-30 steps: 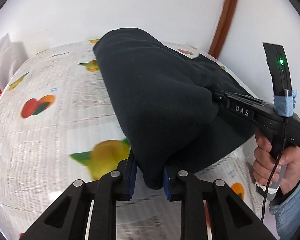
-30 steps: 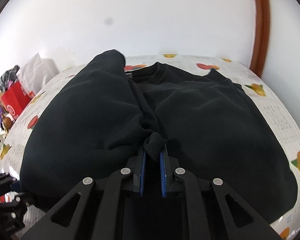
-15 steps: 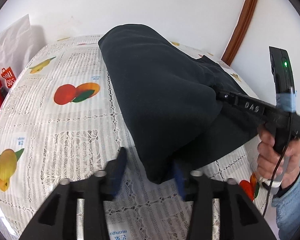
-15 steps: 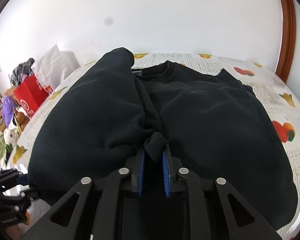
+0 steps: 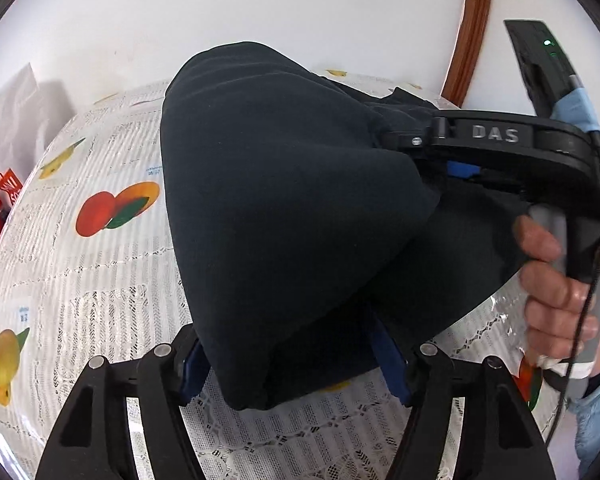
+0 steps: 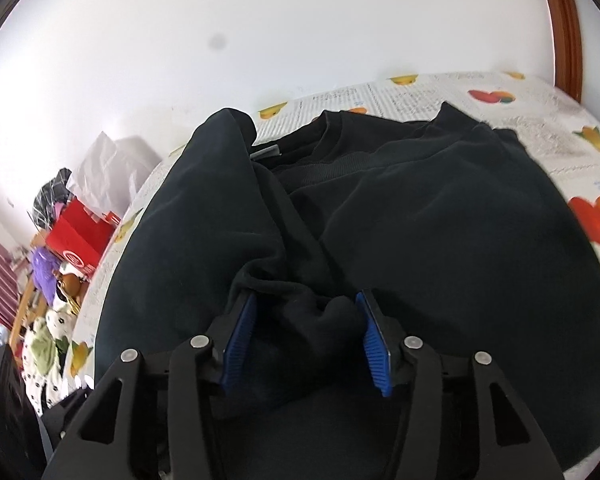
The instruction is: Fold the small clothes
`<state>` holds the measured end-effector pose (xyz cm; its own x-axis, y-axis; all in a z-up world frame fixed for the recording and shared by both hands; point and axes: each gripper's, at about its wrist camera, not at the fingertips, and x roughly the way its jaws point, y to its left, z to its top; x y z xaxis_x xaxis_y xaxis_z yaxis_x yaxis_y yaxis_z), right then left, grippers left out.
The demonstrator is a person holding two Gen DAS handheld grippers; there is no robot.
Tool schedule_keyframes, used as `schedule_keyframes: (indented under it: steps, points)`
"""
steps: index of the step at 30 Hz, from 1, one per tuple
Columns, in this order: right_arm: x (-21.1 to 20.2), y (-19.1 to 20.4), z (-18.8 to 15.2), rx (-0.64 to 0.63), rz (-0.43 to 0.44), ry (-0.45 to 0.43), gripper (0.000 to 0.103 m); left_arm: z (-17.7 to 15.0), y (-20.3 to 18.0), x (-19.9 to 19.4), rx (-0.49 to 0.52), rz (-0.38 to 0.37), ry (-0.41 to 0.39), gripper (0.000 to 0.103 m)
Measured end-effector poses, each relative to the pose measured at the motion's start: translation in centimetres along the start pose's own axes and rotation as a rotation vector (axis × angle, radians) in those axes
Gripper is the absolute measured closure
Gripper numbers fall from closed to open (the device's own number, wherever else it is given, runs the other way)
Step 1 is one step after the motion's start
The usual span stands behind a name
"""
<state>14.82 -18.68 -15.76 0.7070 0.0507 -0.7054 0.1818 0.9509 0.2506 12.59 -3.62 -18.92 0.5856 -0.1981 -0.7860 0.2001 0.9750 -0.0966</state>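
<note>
While both jaws have just been opening, the black sweatshirt (image 5: 292, 216) lies loose between left gripper (image 5: 296, 360) and right gripper (image 6: 306, 336) pads, unclamped.

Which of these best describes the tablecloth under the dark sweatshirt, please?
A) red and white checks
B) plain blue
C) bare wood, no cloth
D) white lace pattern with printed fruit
D: the tablecloth beside the dark sweatshirt is white with a lace-like pattern and printed fruit.
</note>
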Motion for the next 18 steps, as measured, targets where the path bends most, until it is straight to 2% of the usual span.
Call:
schedule_keyframes:
  steps: [2,4,6,8,12,15,18]
  points:
    - [0.4,-0.1,0.0,0.023,0.011,-0.01,0.052,0.1,0.0,0.0,-0.003,0.013,0.006,0.034]
    - [0.5,0.1,0.1,0.017,0.027,-0.016,0.063,0.2,-0.2,0.2,0.002,0.031,0.004,0.033]
    - [0.1,0.4,0.4,-0.011,0.039,-0.026,0.085,0.6,-0.7,0.8,0.002,0.04,0.001,0.033]
    - [-1.3,0.5,0.8,-0.038,0.024,-0.081,0.088,0.6,-0.6,0.8,-0.003,0.037,-0.001,0.033]
    - [-7.6,-1.2,1.0,-0.019,0.068,-0.28,0.09,0.4,-0.3,0.6,-0.008,0.04,0.003,0.033]
    - [-11.3,-3.5,-0.2,0.025,-0.005,-0.408,0.09,0.3,0.3,0.3,-0.014,0.044,0.002,0.033]
    - [-11.6,-7.0,-1.5,0.119,-0.038,-0.374,0.09,0.4,0.6,0.3,-0.021,0.048,0.001,0.033]
